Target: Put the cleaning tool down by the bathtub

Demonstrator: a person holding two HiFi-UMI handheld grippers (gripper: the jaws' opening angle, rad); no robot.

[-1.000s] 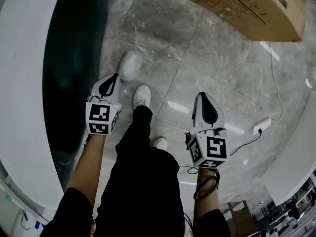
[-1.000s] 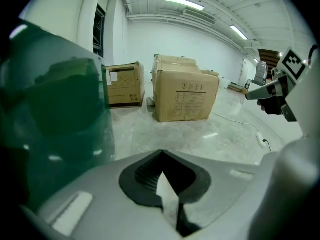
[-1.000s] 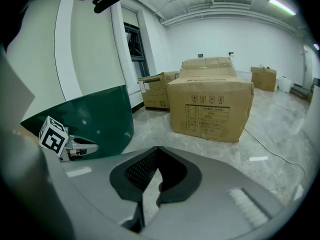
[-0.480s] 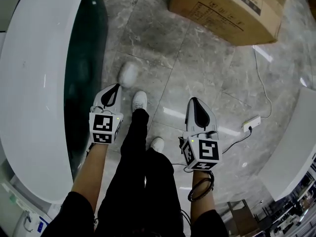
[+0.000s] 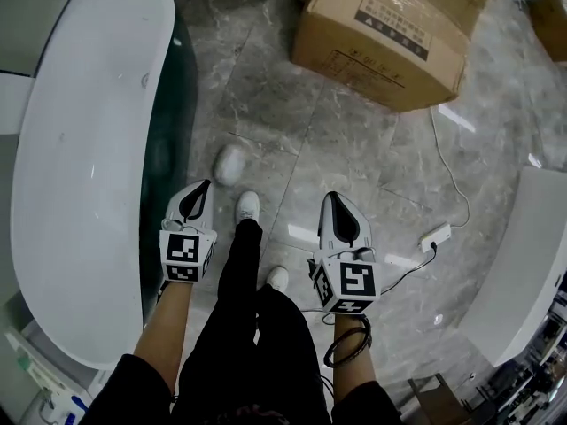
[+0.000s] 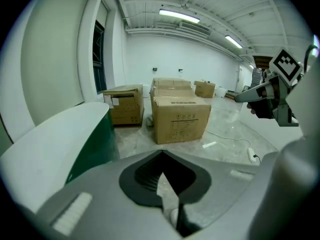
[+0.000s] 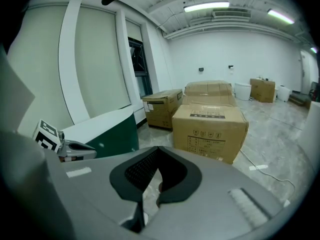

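1. Grey marble floor (image 5: 354, 149) fills the head view. A long white bathtub (image 5: 80, 166) with a dark green side lies on the outer side of the left gripper (image 5: 205, 185).
2. In its own view, the left gripper (image 6: 161, 152) has its jaws brought together with the tips meeting. Only a thin wedge of floor shows between the dark pads, and nothing is clamped there.
3. The cleaning tool (image 5: 230, 165) is a pale, rounded, blurred shape. It lies on the floor just ahead of the left gripper's tip and apart from it, near the tub's green side.
4. The right gripper (image 5: 330, 197) is held about level with the left one and well apart from it. Between the two are the person's black-trousered legs and white shoes (image 5: 247, 205).
5. In its own view, the right gripper (image 7: 159, 148) also has its jaws closed tip to tip, with nothing between them.
6. A large cardboard box (image 5: 381, 38) stands on the floor well ahead of the right gripper. A second carton (image 7: 161, 108) stands beyond it, nearer the wall.
7. On the right gripper's outer side a white power strip (image 5: 434, 235) lies on the floor. Its cable (image 5: 452, 175) trails away towards the box.
8. Each gripper shows at the edge of the other's view, the right one (image 6: 250, 96) and the left one (image 7: 85, 148).
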